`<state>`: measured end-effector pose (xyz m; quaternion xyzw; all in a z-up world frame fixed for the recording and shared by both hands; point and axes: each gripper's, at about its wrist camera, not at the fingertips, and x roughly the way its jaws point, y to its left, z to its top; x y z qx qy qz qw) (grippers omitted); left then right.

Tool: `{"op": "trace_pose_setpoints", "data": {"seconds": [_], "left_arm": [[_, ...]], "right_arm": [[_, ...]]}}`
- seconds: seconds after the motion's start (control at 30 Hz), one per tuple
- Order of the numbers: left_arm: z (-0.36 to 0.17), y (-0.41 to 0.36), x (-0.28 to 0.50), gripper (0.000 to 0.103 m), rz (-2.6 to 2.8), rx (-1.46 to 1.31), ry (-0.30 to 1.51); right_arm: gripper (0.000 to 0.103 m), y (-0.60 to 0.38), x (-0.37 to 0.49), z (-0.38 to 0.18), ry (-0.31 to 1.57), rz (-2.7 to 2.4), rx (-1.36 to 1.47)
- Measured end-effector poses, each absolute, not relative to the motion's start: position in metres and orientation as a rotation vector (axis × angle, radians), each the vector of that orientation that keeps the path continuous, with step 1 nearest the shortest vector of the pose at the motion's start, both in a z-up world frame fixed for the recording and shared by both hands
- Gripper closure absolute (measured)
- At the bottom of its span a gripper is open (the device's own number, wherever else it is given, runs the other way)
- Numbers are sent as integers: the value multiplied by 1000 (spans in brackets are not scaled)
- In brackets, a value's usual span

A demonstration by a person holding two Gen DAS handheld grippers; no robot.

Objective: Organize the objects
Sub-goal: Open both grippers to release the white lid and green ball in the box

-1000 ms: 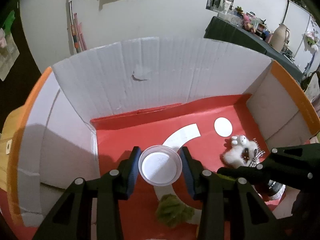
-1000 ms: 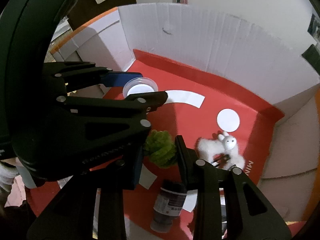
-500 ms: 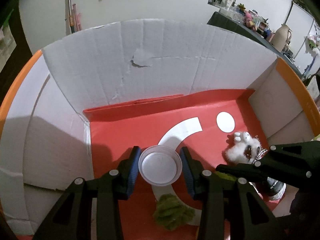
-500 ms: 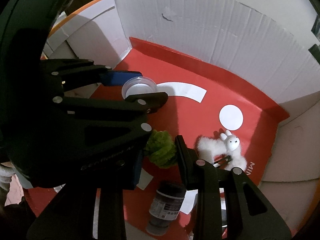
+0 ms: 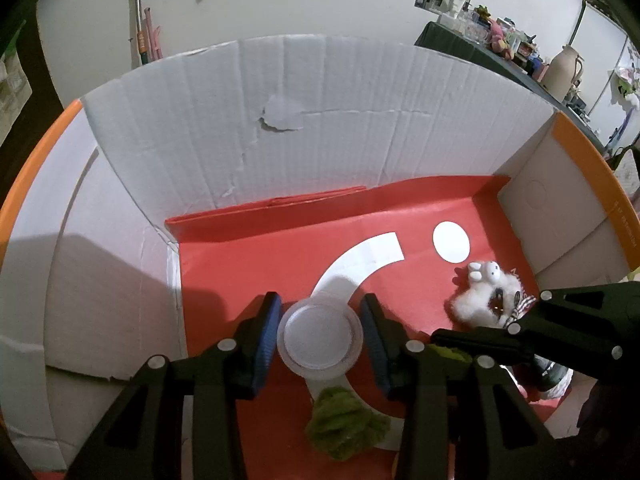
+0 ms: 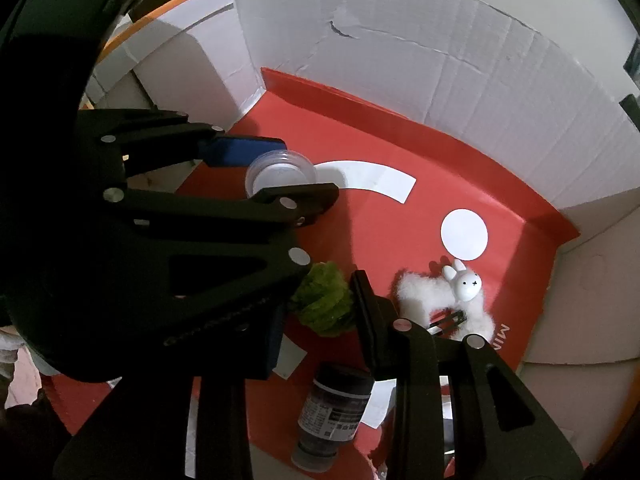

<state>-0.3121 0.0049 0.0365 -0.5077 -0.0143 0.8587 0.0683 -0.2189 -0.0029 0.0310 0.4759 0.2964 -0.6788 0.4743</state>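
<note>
Nearest in the left wrist view, the left gripper point(image 5: 320, 334) stands over the red floor of a cardboard box point(image 5: 360, 120), its blue pads against either side of a clear round plastic container point(image 5: 319, 339), which it grasps. In the right wrist view the right gripper point(image 6: 320, 300) is clenched on a green fuzzy ball point(image 6: 324, 300); the left pad is partly hidden behind the other gripper, so contact on that side is likely rather than certain.

The surface is the box's red bottom, printed with one white arc point(image 5: 360, 256) and one white disc point(image 5: 451, 242). On it lie one white plush toy point(image 6: 444, 296) with a small rabbit-like head, near the disc, and one dark jar point(image 6: 332, 412) lying on its side closest to the right camera. A second green fuzzy ball point(image 5: 344, 426) sits on the floor just below the held container, making two green balls in all.

Around the floor rise white corrugated walls with orange outer edges. Beyond them is a pale wall point(image 5: 280, 0) and, far right, a dark table point(image 5: 480, 56) crowded with small items and one beige jug point(image 5: 564, 68).
</note>
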Motion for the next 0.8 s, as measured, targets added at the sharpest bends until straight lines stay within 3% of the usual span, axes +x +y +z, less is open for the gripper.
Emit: {"op": "trace_pose_setpoints", "data": {"seconds": [0.33,0.4,0.43,0.8], "left_arm": [[36,6,-312,58,2585,-1528,-48],[35,5,-312,58,2586,-1527,-47],[35,5,-312,58,2586,-1526,-47],[38,4,-313,54,2589,-1518,-60]], "right_arm": [[71,-3,-216,32,726,-1663,1164],[56,-2,-216,31,719,-1660,1173],[54,-2,-216,31,717,-1658,1175],[54,5,-211,36,710,-1676,1164]]}}
